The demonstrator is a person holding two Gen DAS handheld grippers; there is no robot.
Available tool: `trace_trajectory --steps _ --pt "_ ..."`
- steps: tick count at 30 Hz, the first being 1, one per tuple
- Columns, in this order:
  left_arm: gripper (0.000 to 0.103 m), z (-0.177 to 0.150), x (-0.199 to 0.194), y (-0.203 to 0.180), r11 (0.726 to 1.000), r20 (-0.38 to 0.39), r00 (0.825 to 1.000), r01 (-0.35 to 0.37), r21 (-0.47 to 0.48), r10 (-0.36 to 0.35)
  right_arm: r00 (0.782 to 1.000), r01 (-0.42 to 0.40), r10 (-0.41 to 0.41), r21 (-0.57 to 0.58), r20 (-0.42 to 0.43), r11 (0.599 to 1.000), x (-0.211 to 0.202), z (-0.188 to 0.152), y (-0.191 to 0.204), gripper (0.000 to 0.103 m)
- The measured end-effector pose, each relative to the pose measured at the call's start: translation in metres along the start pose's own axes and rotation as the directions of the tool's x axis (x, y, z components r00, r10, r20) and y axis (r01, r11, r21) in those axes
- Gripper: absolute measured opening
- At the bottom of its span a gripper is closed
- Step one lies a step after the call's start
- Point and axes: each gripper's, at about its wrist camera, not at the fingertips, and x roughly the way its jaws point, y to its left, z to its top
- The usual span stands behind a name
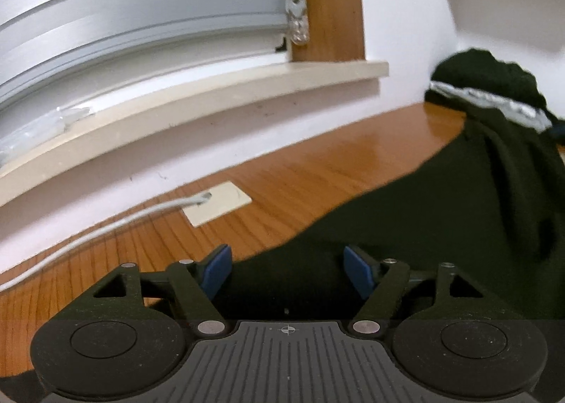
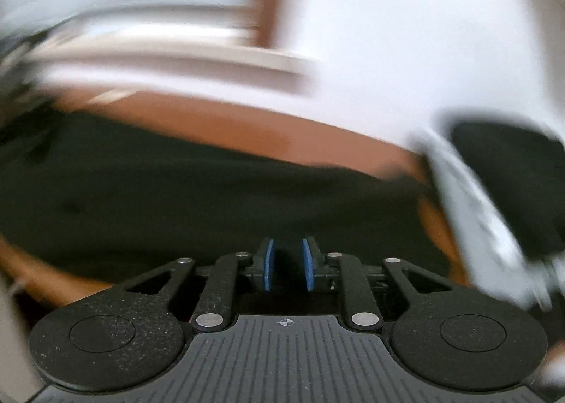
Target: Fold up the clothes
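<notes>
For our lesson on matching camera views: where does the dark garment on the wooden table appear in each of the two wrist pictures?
Left wrist view: the dark garment fills the lower right, running under the left gripper, whose jaws stand open.
Right wrist view: it spreads across the middle, blurred, ahead of the right gripper, whose jaws are slightly apart.
Shared landmark: the window sill above the wooden table.

right-wrist view motion-blurred
</notes>
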Motion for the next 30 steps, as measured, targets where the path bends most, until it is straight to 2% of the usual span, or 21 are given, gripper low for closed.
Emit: trace_trajectory --steps 2,4,9,15,17,19,20,22,25,30 --pt "0.074 -0.003 0.000 0.000 1.000 -0.010 1.000 0.008 0.008 -0.008 0.999 0.039 -0.039 0.126 -0.008 0.991 0.012 -0.011 -0.033 0.033" --pt "0.074 -0.004 0.000 0.004 1.000 -0.020 1.000 0.000 -0.001 0.000 0.999 0.052 -0.049 0.237 -0.016 0.970 0.023 -0.020 -0.056 0.034" --pt "0.074 -0.006 0.004 0.008 1.000 -0.049 0.999 0.004 -0.016 -0.005 0.999 0.024 -0.037 0.419 0.022 0.907 0.040 -0.038 -0.077 0.039" --pt "0.074 -0.006 -0.001 -0.001 0.999 -0.024 0.999 -0.032 0.033 0.033 0.996 0.047 -0.077 0.438 0.052 0.898 0.054 -0.036 -0.080 0.039" --pt "0.074 -0.007 -0.002 -0.008 0.997 -0.020 0.999 -0.041 0.066 0.043 0.994 0.064 -0.096 0.419 0.056 0.906 0.056 -0.032 -0.079 0.037" --pt "0.077 -0.007 0.000 -0.010 0.995 -0.027 0.998 -0.048 0.082 0.050 0.991 0.078 -0.113 0.394 0.066 0.916 0.057 -0.027 -0.078 0.009" --pt "0.077 -0.007 0.000 -0.008 0.996 -0.031 0.998 -0.045 0.073 0.047 0.990 0.085 -0.121 0.382 0.071 0.920 0.057 -0.024 -0.077 0.004" --pt "0.077 -0.006 0.002 -0.003 0.998 -0.040 0.998 -0.038 0.048 0.040 0.984 0.106 -0.148 0.351 0.095 0.930 0.052 -0.017 -0.075 0.004" --pt "0.077 -0.006 0.004 0.002 0.999 -0.052 0.998 -0.031 0.016 0.031 0.962 0.146 -0.206 0.304 0.176 0.941 0.021 0.003 -0.071 0.003" --pt "0.077 -0.007 0.005 -0.001 0.999 -0.057 0.997 -0.041 0.036 0.043 0.940 0.241 -0.291 0.253 0.180 0.937 -0.021 0.009 -0.070 0.003"
